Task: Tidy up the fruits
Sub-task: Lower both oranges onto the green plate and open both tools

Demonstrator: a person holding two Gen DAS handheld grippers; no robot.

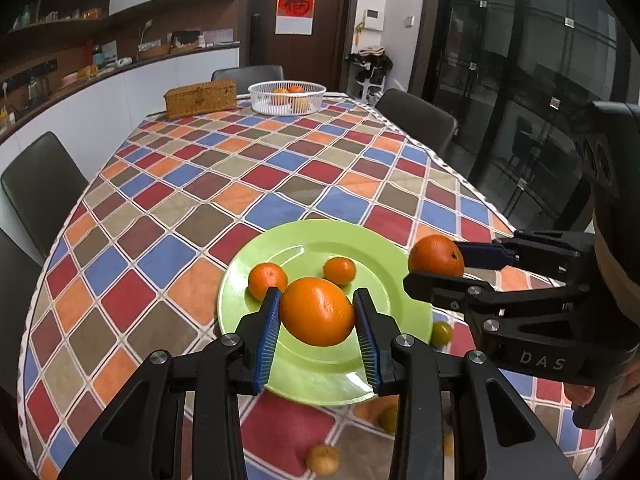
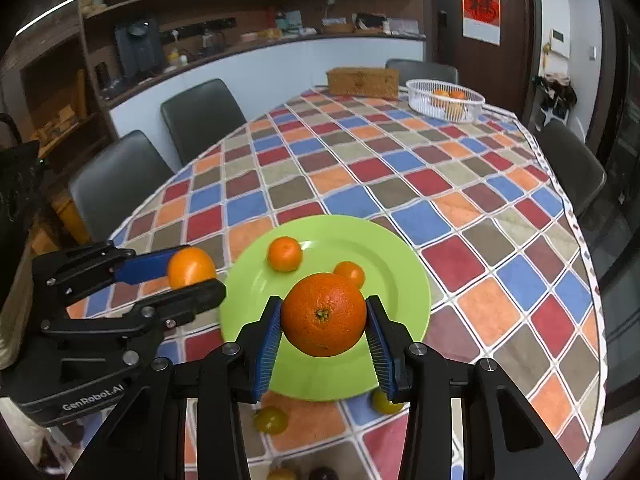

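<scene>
The left gripper (image 1: 316, 312) was clenched on a smooth orange (image 1: 318, 311), low in the middle of the left wrist frame, its blue fingers (image 1: 267, 332) pressing on the fruit's two sides. The right gripper (image 2: 323, 316) gripped a rougher orange (image 2: 323, 314) the same way, stem end facing the camera. Both fruits hung above the green plate (image 1: 320, 380) on the checked counter (image 1: 192, 184), where two small tangerines (image 1: 267, 280) already lay toward the plate's far side. A few small yellowish fruits (image 2: 271, 419) sat on the cloth just beside the plate's near rim.

An orange like these is probably firm and moderately heavy, with a round skin that could roll or slip; holding it across its widest part, as here, looked soundest. A white basket (image 1: 287, 98) with more fruit stood at the far end, upper middle of the frame.
</scene>
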